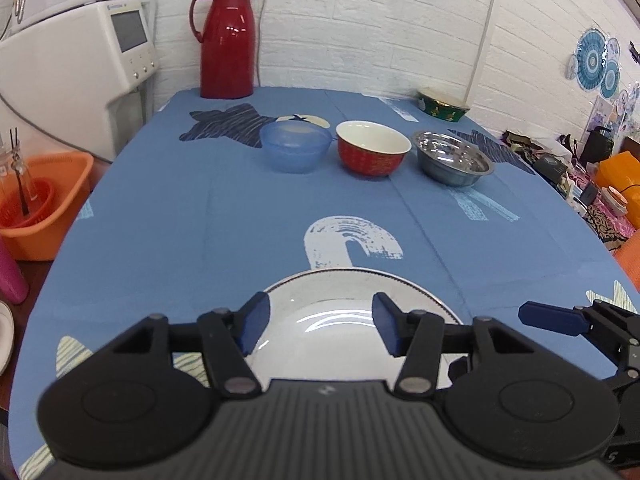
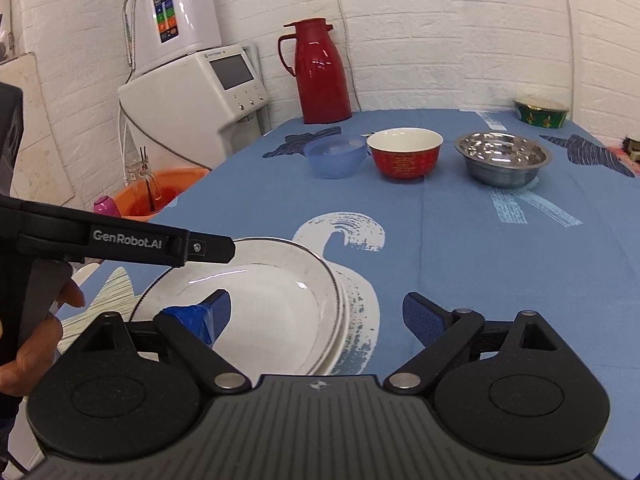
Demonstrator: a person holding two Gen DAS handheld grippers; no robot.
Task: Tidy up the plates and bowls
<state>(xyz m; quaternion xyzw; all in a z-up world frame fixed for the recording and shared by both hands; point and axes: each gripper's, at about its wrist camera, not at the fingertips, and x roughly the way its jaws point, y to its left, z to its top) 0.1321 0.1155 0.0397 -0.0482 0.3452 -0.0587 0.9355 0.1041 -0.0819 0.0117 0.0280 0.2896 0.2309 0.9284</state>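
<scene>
A white brick wall backs the surface (image 1: 160,240), which is spread with a blue patterned cloth. In the left wrist view, the left tongs (image 1: 320,324) hang spread apart over a white plate (image 1: 340,320) lying directly beneath and just ahead of them; nothing is pinched between the pads. Well ahead of the tongs stands a row of three bowls: a blue bowl (image 1: 294,150), a red bowl (image 1: 373,148) and a steel bowl (image 1: 454,158), set side by side, probably so each can be picked in turn. A red thermos (image 1: 227,40) stands farther off, ahead and left.

In the right wrist view, the right tongs (image 2: 318,316) are also wide apart and empty. The white plate (image 2: 256,300) turns out to top a stack of plates, lying ahead-left of these tongs, with the left finger over its rim. The other tool crosses from the left above the stack, gripped by a hand (image 2: 36,340). The plates seem already gathered; the bowls look like the remaining job.
</scene>
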